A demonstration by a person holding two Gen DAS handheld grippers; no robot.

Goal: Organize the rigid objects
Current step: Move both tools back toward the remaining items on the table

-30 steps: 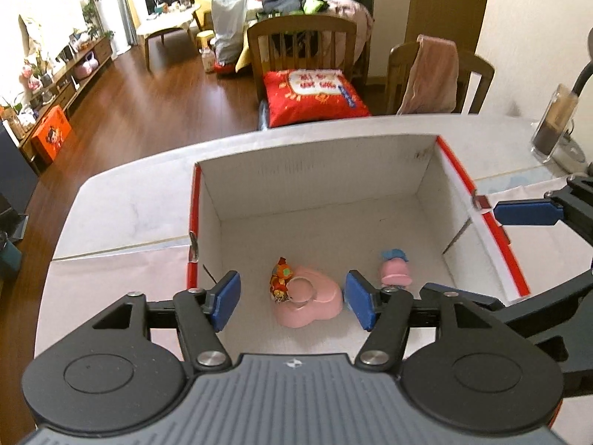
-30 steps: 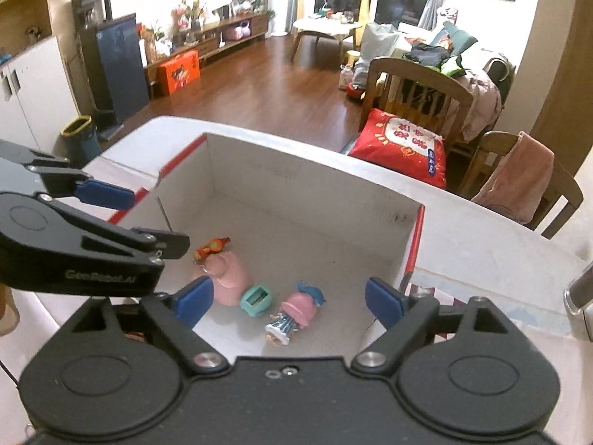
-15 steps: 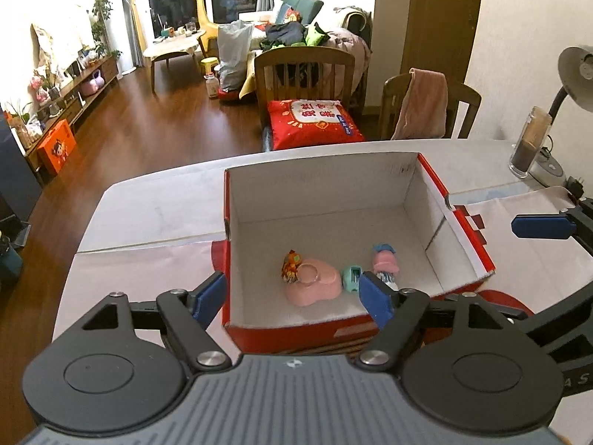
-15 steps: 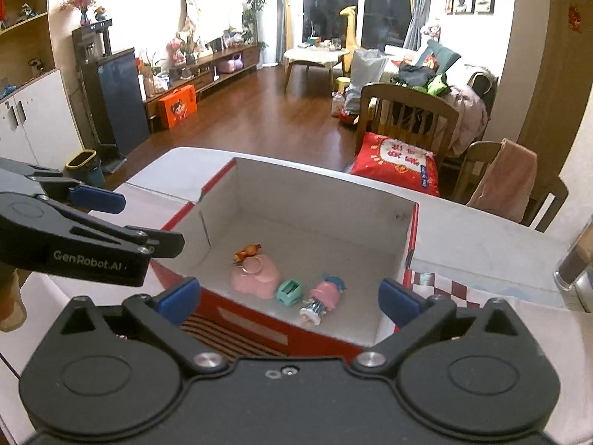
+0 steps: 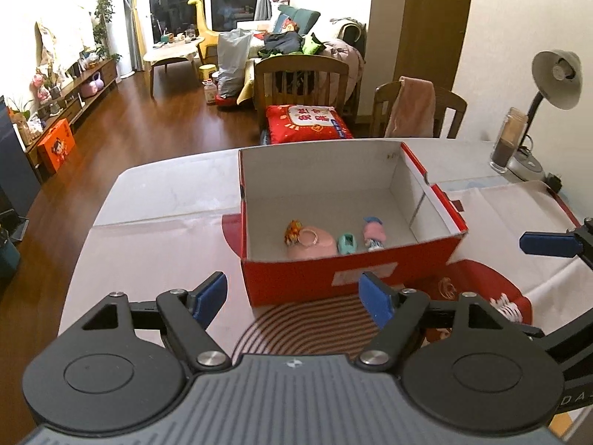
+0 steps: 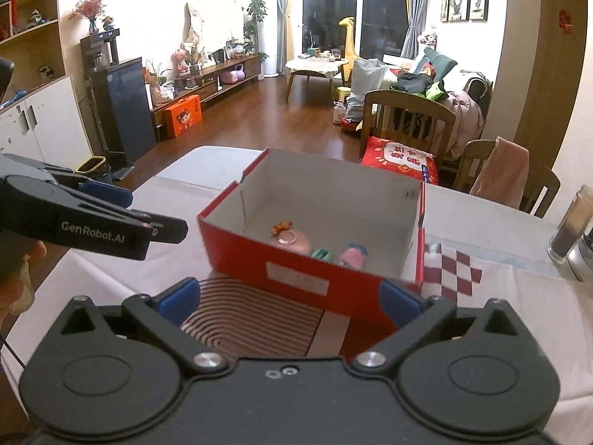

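a red box (image 5: 344,278) with a white inside sits on the tabletop (image 5: 155,244). near its front wall lie a pink heart-shaped dish (image 5: 311,243), a small teal toy (image 5: 347,243) and a pink doll (image 5: 374,233). my left hand-held gripper (image 5: 292,298) and right hand-held gripper (image 6: 289,296) hover in front of the box, both with jaws apart and nothing between them.

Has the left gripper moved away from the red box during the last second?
Yes. The left gripper has backed out of the red box; its fingertips were inside, now before its front wall.
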